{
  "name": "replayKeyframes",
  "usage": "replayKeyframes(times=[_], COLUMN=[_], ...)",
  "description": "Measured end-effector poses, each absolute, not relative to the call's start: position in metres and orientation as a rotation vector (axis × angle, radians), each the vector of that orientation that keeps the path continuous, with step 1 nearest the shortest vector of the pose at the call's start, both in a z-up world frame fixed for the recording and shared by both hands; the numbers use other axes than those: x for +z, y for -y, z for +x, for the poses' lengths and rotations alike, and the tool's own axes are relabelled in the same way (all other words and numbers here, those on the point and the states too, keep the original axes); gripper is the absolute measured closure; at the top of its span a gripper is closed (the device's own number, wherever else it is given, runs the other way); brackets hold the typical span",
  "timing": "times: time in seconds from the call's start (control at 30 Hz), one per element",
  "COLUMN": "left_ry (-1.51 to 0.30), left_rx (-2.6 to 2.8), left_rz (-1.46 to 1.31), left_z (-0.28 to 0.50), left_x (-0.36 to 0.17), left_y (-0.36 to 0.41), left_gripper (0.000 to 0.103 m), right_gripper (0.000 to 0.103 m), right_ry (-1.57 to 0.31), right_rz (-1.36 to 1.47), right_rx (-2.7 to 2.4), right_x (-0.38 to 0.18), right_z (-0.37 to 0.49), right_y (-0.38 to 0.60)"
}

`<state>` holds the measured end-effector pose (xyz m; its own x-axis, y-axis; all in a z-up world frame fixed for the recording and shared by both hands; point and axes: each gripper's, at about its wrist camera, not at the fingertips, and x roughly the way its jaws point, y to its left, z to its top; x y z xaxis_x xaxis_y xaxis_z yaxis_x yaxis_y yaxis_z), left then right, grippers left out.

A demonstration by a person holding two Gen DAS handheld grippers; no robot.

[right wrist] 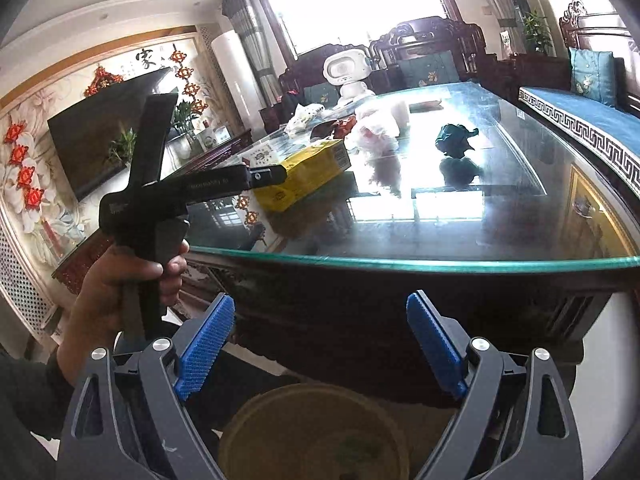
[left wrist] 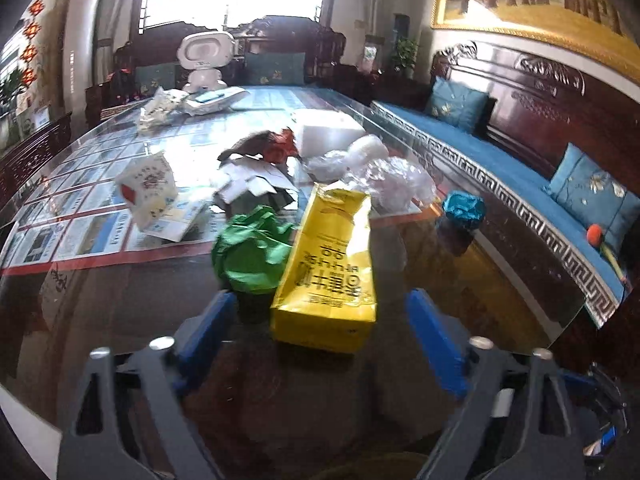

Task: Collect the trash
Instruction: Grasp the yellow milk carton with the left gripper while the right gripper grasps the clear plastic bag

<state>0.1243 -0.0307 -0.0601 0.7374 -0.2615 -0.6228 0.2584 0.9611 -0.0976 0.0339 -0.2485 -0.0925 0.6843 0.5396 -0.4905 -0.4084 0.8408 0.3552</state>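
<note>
tools: two, left tool (left wrist: 320,334) and right tool (right wrist: 320,344), both spread apart (nothing held); one yellow box (left wrist: 330,272), one green wad (left wrist: 252,256)

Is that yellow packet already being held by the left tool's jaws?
No, the yellow packet lies on the glass table ahead of the left gripper, whose jaws stand wide apart, touching nothing.
</note>
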Motion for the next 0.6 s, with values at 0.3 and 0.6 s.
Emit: replayKeyframes(times=[0.3, 0.6], left_ry=[-0.742, -0.687], left_rx=[-0.296, -0.351], left_rz=[0.016, -0.02], left_z=[0.137, 0.11], left_x=[-0.073, -0.062], left_y=[0.042, 0.03], left_gripper=[0.048, 0.048], right_gripper=[0.017, 0.018], right_ry=[-0.617, -0.602], right_rz=[0.232, 0.24], right_rx=[0.57, 0.593], right_x=[-0.094, -0.082], right_z=[0.053, 0.052], right_y=[0.248, 0.247])
